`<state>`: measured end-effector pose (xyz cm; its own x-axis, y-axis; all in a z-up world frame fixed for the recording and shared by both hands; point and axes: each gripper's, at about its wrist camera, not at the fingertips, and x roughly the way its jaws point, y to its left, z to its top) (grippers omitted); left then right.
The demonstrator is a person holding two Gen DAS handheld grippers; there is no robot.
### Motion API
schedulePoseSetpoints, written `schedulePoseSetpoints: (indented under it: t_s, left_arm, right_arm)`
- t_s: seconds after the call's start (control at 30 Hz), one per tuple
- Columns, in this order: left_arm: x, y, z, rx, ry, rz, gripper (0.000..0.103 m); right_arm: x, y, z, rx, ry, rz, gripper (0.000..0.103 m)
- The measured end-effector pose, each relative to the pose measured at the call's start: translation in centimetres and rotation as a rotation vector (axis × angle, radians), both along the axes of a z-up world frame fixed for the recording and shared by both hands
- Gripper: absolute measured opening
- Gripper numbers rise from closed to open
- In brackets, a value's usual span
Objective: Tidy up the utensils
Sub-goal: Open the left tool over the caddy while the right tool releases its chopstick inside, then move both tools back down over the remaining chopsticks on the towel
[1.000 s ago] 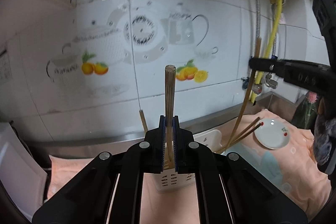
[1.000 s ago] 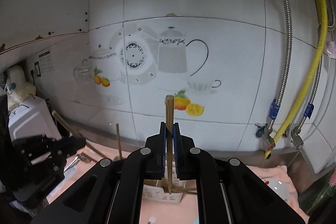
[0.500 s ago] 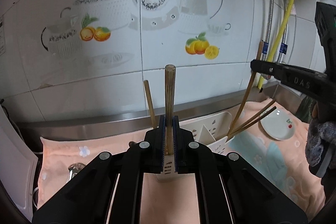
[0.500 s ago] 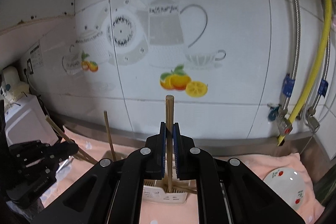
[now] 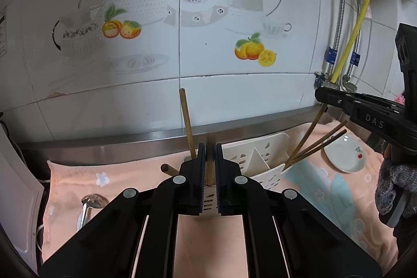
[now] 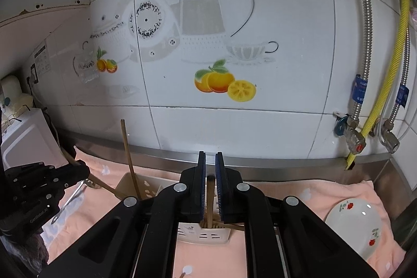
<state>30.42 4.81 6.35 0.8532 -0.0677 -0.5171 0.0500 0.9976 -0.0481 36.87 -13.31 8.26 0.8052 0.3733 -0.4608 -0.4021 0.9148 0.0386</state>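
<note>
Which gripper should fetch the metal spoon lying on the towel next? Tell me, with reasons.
Left. The metal spoon lies on the towel just left of the left gripper. Seen from the right gripper, it sits beyond the left one. Both hover over the utensil holder.

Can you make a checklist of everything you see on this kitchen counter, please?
Surface: peach towel covers the counter.
Job's things: white utensil holder; one upright chopstick and two leaning chopsticks stand in it.
Clutter: small flowered plate; metal slotted spoon.
Grippers: left gripper has a blurred chopstick between its jaws, grip unclear; right gripper has its jaws slightly apart around another chopstick over the holder.
Cables: yellow hose and braided metal hose on the wall.
Surroundings: white tiled wall with teapot and orange pictures; white appliance at left.
</note>
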Motion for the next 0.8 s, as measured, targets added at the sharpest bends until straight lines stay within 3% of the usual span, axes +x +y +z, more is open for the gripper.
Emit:
schedulePoseSetpoints:
  t_s: [0.1, 0.23, 0.33, 0.43, 0.57, 0.8]
  left_arm:
    - [-0.3, 0.2, 0.3, -0.011, -0.002, 0.001, 0.007]
    - [-1.1, 0.4, 0.9, -0.022, -0.013, 0.005, 0.008]
    - [-2.2, 0.4, 1.5, -0.022, -0.028, 0.004, 0.009]
    - [-3.6, 0.4, 1.7, -0.024, -0.034, 0.007, 0.018]
    - [-5.8, 0.5, 1.5, -0.031, -0.036, 0.013, 0.028]
    - [-10.3, 0.8, -0.7, -0.032, -0.019, 0.025, 0.043]
  right_arm:
    - [-0.7, -0.5, 0.6, 0.006, -0.015, -0.008, 0.024]
    - [-2.5, -1.0, 1.5, -0.003, -0.051, -0.011, 0.028]
    - [-4.3, -1.5, 1.9, -0.006, -0.071, -0.004, 0.038]
    - [-6.7, -1.8, 1.7, -0.023, -0.080, 0.006, 0.042]
    - [-10.3, -2.5, 0.2, -0.019, -0.060, 0.011, 0.050]
    - [-15.5, -3.5, -4.5, -0.017, 0.022, 0.024, 0.052]
